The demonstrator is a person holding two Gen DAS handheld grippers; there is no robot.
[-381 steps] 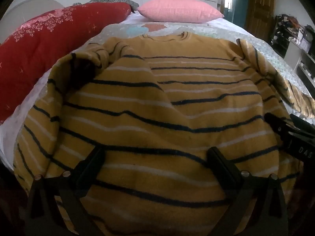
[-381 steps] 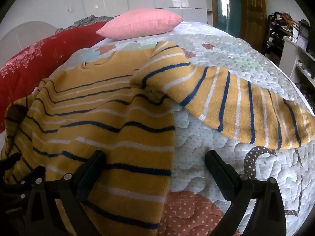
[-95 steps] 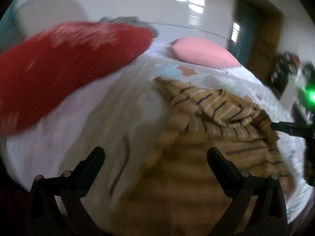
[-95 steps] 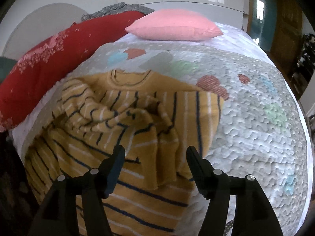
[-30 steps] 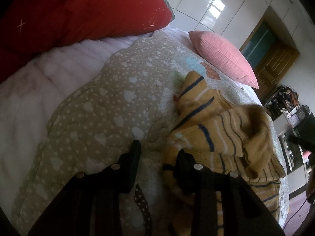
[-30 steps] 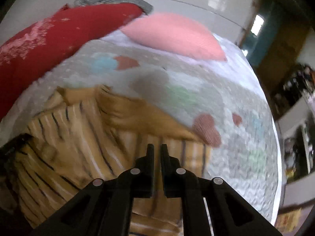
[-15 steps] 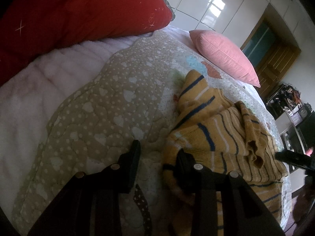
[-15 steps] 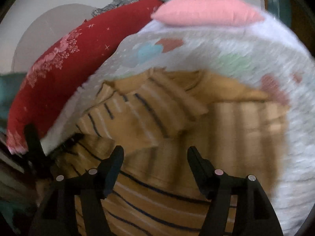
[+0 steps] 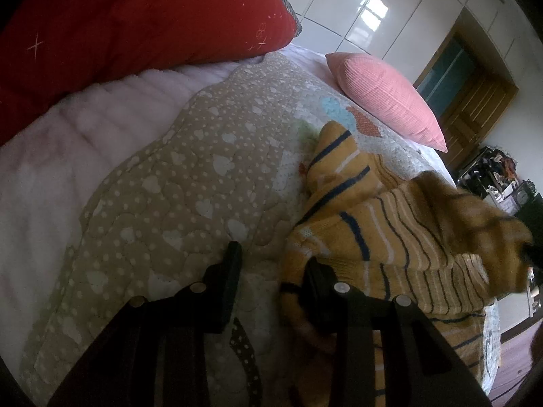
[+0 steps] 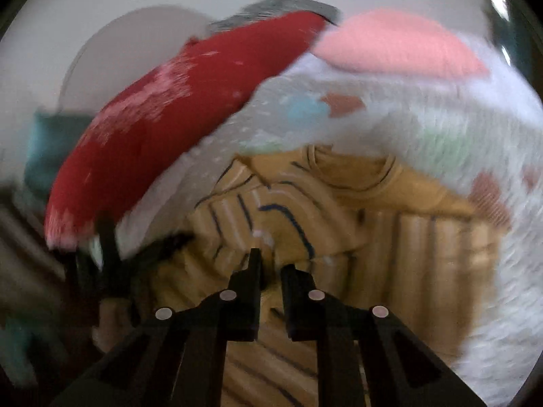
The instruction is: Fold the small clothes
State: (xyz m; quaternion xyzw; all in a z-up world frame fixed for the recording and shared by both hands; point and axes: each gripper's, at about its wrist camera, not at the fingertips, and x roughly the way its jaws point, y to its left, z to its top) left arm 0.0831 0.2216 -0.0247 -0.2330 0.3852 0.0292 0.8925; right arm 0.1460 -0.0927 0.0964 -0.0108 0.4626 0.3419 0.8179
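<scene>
The yellow striped sweater (image 9: 383,237) is seen bunched on the quilted bedspread (image 9: 190,183) of the bed, toward its right side in the left wrist view; a sleeve is folded over the body, & part of the knit is raised & blurred at far right. The left gripper (image 9: 271,274) is held low at the sweater's near edge. Its fingers (image 9: 230,271) are parted by a moderate gap: one is set on bare quilt, the other is pressed against the knit's edge. No fabric is seen clamped btwn them.

The right wrist view is badly motion-blurred. The right gripper (image 10: 271,271) is positioned above the sweater (image 10: 339,210), fingers (image 10: 251,271) drawn nearly together w/ only a narrow slit left. Whether cloth is pinched there can't be told.

A red blanket (image 9: 129,23) & a pink pillow (image 9: 387,95) are seen at the bed's far end.
</scene>
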